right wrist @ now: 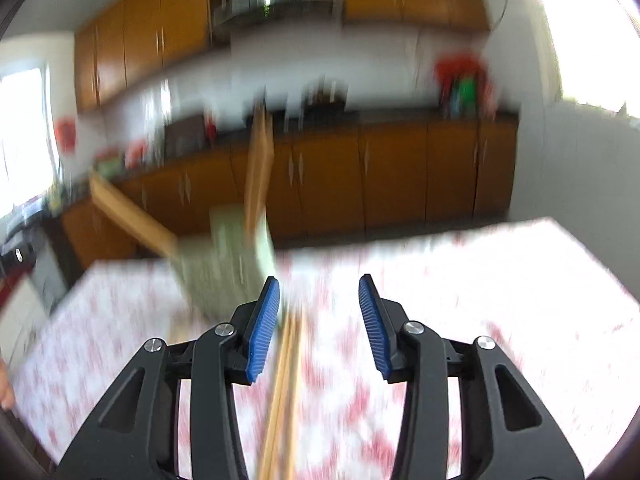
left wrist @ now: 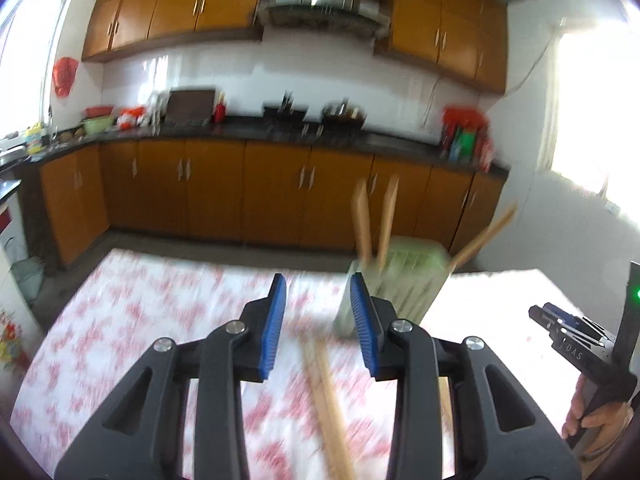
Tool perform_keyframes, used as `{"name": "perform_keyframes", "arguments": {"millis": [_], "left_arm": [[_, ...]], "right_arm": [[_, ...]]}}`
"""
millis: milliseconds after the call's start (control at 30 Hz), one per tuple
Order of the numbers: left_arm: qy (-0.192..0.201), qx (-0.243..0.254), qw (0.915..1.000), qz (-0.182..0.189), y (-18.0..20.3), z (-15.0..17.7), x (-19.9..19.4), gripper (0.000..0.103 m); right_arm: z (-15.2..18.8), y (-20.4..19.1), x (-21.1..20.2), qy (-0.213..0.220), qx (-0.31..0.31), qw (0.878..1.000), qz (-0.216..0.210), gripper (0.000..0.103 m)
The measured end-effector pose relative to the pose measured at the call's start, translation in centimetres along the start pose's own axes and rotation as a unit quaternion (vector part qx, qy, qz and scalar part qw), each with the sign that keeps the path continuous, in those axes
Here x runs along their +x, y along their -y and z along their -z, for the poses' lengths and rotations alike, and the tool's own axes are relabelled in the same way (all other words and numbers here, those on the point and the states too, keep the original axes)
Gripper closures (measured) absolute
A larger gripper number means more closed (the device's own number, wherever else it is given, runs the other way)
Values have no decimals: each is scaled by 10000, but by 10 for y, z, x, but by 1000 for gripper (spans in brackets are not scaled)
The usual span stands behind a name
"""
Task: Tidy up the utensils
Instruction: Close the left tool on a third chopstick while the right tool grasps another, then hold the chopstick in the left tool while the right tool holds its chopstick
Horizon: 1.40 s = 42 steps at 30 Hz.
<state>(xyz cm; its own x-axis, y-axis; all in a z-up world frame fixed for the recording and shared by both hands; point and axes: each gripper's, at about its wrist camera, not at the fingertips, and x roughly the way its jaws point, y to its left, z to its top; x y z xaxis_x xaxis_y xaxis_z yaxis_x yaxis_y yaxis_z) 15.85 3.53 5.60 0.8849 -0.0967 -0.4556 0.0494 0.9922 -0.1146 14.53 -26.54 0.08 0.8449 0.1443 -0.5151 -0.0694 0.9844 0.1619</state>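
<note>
Tongs, left: left tongs point(left wrist: 318, 320) stand parted and empty above the patterned counter point(left wrist: 160, 312), nothing between the blue pads.
Tongs, right: right tongs point(right wrist: 319, 320) are likewise parted and grip nothing; from the left wrist they show at the far right edge, in a person's hand point(left wrist: 592, 420).
Chopsticks on the counter: a loose wooden pair point(left wrist: 328, 400) lies flat just below both sets of tongs, running toward the green holder point(left wrist: 396, 284).
Holder: upright on the counter just ahead, with several chopsticks already standing in it point(left wrist: 374, 220) (leaning at different angles).
Step in hand: judged as the approach to pick up the lying pair; no pad touches the wood yet.
Next move: calls for lowering one pair of tongs astride the sticks and closing across them.
Room: bare cloth to either side; the counter's far edge sits close behind the holder, so a shove forward could tip it off.
</note>
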Motion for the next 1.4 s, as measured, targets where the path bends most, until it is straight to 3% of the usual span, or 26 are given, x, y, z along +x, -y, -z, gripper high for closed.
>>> {"name": "perform_keyframes", "arguments": {"millis": [33,100,167,300,367,500,700,1100,1400], "left_arm": [[-284,30,9996,-86,-3,18,11,69],[-679,-22,9977,-63,-8,40,27,69],[-1014,-76,9948,-31,-12,58,41,70],[-1526,-178,9881,113,-16,93,61,72],[-1689,-204,9852,196,-16,102,67,75],[-1930,-255,9802,350,-12,117,79,82],[-2174,-64,9754,356,3,129,92,87],[-2193,302,9752,-83,10,130,109,94],[-2128,-117,9754,-567,-47,111,127,94]], "right_arm": [[17,2,19,-541,47,9984,-158,81],[39,2,42,-1156,144,9924,-404,85],[59,-5,60,-1562,81,9866,-470,85],[79,-10,78,-1901,-9,9807,-454,86],[81,-13,81,-1854,-180,9820,-309,94],[78,0,85,-1783,-50,9838,158,95],[79,13,84,-1748,-6,9844,187,95],[92,0,72,-1703,-266,9850,119,94],[73,26,91,-1545,-45,9865,546,95]]}}
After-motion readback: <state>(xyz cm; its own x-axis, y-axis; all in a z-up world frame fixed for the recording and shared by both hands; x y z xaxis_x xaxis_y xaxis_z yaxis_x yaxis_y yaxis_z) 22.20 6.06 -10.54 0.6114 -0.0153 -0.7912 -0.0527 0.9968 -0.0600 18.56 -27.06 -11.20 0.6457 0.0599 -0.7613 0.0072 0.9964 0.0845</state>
